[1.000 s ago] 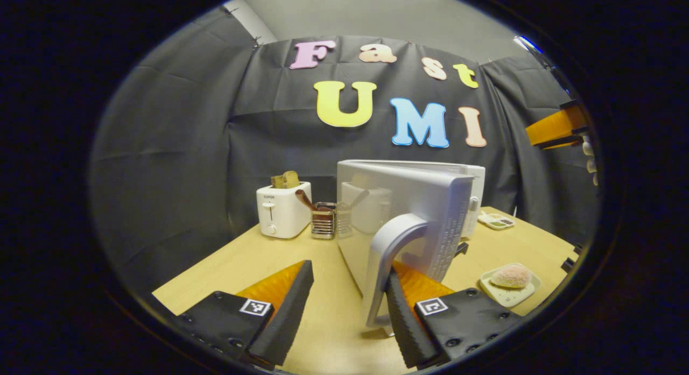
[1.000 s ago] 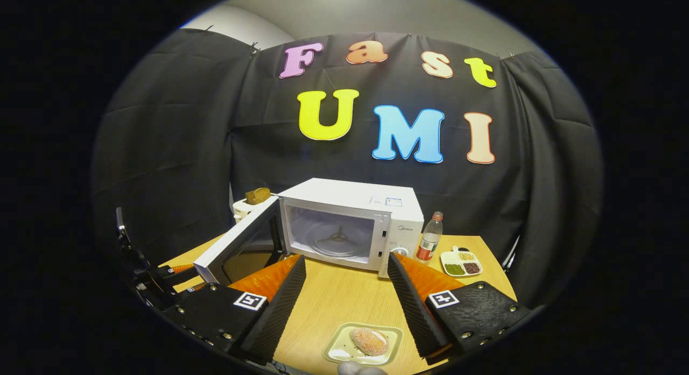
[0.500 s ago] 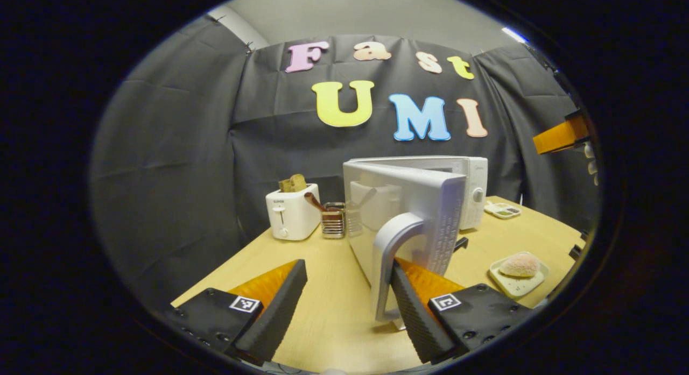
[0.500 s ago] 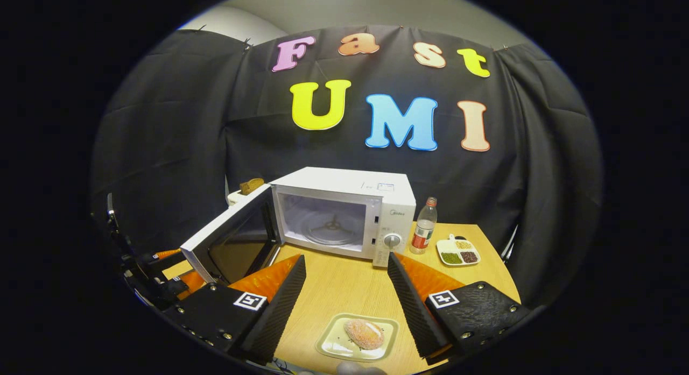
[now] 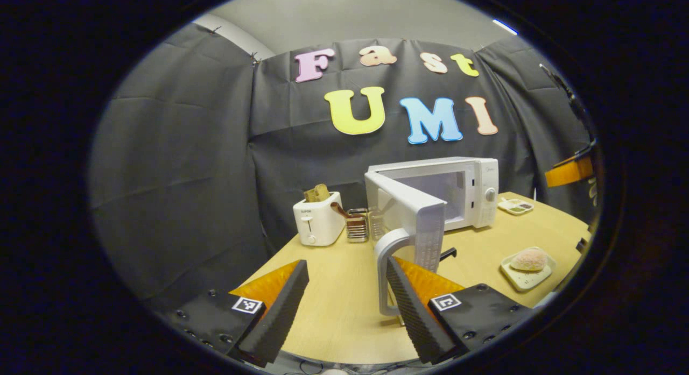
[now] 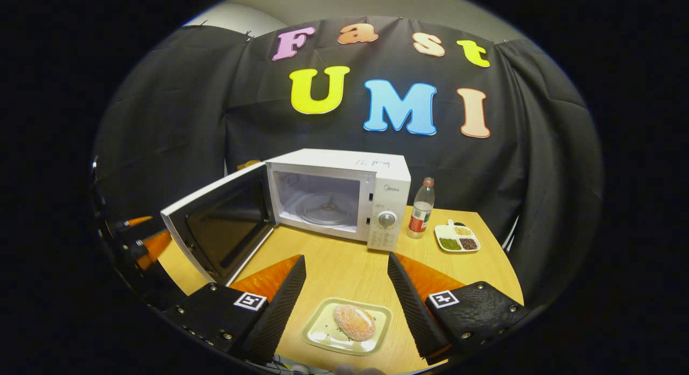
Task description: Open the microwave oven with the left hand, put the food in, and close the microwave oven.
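Left gripper (image 5: 344,294): held wide apart, its right finger hooked inside the silver arched door handle (image 5: 388,256).
White microwave oven (image 6: 344,197): door (image 6: 218,227) swung open.
Right gripper (image 6: 344,299): spread, gripping nothing.
Pink breaded food (image 6: 353,322): seen on a pale square plate (image 6: 323,332) between the right gripper's fingers, on the wooden table (image 6: 344,273).

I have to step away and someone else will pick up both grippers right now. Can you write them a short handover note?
Left gripper: open, one finger hooked behind the door handle, nothing clamped.
Right gripper: open, empty, hovering over the plate of food at the table's near edge.
Microwave: door swung wide, cavity empty.
Done: opening.
Left: grip the plate, set it inside, shut the door.
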`<state>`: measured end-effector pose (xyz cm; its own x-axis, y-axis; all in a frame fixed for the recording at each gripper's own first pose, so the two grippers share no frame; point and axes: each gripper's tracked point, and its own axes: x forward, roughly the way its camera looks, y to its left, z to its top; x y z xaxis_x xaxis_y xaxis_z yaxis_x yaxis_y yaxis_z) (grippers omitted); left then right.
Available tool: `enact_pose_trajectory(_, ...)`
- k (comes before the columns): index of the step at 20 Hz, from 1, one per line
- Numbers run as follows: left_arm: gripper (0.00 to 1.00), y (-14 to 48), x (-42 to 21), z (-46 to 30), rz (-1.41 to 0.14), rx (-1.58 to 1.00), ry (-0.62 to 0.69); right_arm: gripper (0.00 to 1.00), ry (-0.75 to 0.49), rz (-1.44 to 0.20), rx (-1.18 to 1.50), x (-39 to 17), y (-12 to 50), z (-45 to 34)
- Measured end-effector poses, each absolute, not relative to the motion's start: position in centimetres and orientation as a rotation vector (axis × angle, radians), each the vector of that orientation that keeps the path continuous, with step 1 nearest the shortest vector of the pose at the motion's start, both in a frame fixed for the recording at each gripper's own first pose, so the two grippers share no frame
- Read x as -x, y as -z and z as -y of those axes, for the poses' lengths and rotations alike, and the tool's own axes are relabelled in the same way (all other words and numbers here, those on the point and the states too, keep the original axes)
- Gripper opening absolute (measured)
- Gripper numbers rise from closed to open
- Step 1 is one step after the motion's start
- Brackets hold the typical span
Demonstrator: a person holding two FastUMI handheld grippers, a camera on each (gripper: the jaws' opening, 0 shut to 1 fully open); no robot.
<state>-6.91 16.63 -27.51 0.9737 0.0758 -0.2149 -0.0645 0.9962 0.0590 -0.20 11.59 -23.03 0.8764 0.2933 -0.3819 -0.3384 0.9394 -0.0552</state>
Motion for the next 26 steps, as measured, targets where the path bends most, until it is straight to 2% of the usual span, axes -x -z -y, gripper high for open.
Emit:
enact_pose_trajectory(3,0.97,23.8,8.7,-15.1,-0.197,-0.050,-0.045,0.94,-0.351,-0.482,0.161,0.8,28.8,-10.6)
enact_pose_trajectory(4,1.00,22.5,8.9,-13.8,-0.188,-0.059,-0.022,0.94,-0.361,-0.509,0.169,1.1,30.6,-10.3)
enact_pose_trajectory(8,0.98,20.2,8.7,-7.5,-0.162,-0.072,0.097,0.94,-0.379,-0.602,0.215,0.7,36.3,-9.2)
enact_pose_trajectory(12,1.00,19.8,7.4,-2.8,-0.153,-0.019,0.162,0.94,-0.415,-0.630,0.247,0.7,39.0,-9.6)
enact_pose_trajectory(14,0.94,19.7,6.6,-1.9,-0.151,0.015,0.156,0.94,-0.428,-0.649,0.250,0.6,40.1,-9.8)
enact_pose_trajectory(15,0.99,19.6,6.2,-1.8,-0.148,0.025,0.149,0.94,-0.432,-0.660,0.243,0.4,40.5,-10.0)
enact_pose_trajectory(21,1.00,19.1,5.2,-2.0,-0.145,0.020,0.134,0.94,-0.436,-0.688,0.231,-1.1,41.4,-10.3)
enact_pose_trajectory(22,1.00,19.1,5.0,-2.3,-0.146,0.020,0.130,0.93,-0.428,-0.693,0.234,-1.2,41.7,-10.1)
enact_pose_trajectory(24,0.97,19.4,4.9,-2.6,-0.156,0.023,0.125,0.81,-0.438,-0.705,0.228,-1.1,41.7,-10.3)
enact_pose_trajectory(26,0.97,19.6,4.6,-2.7,-0.162,0.016,0.127,0.77,-0.453,-0.717,0.235,-1.1,41.8,-10.2)
